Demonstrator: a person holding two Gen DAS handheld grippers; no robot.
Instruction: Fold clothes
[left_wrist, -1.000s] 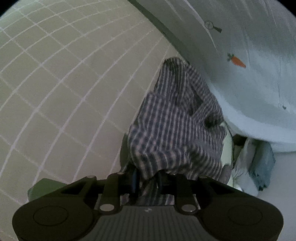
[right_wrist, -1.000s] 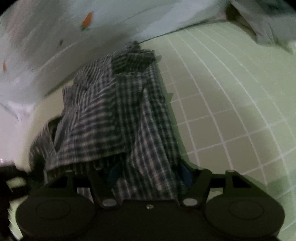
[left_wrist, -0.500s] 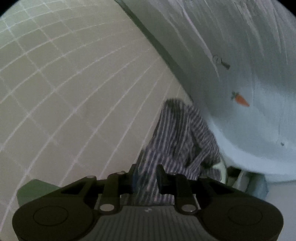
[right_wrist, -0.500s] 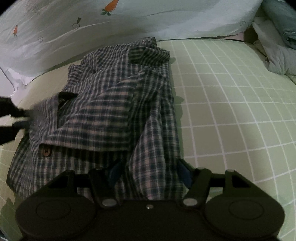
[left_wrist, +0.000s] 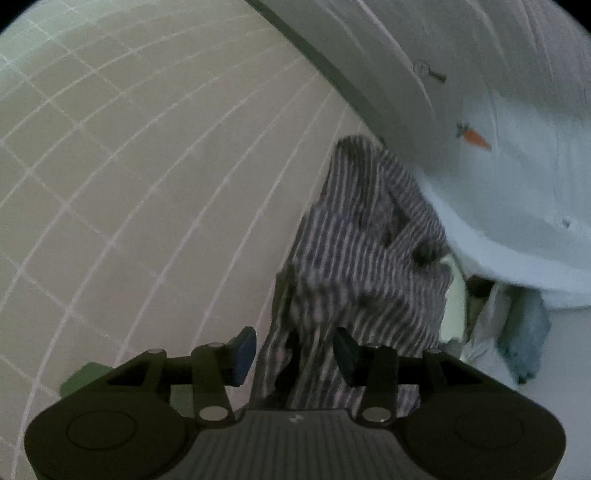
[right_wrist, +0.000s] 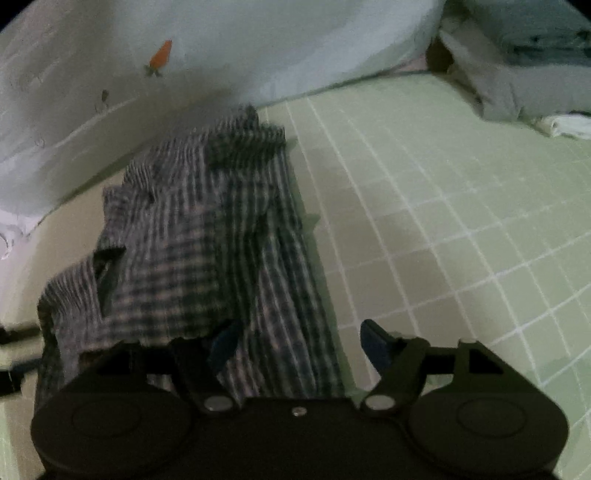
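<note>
Both the left hand-held gripper (left_wrist: 293, 350) and right hand-held gripper (right_wrist: 299, 345) gape wide, empty, over the checked shirt (right_wrist: 207, 236).

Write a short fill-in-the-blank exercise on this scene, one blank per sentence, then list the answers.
1. The left gripper has its jaws ____.
2. The checked shirt lies on a pale green sheet printed with a white ____.
3. The small orange print on the white bedding behind the shirt is a ____.
4. The right gripper has its jaws ____.

Answers: open; grid; carrot; open
</note>
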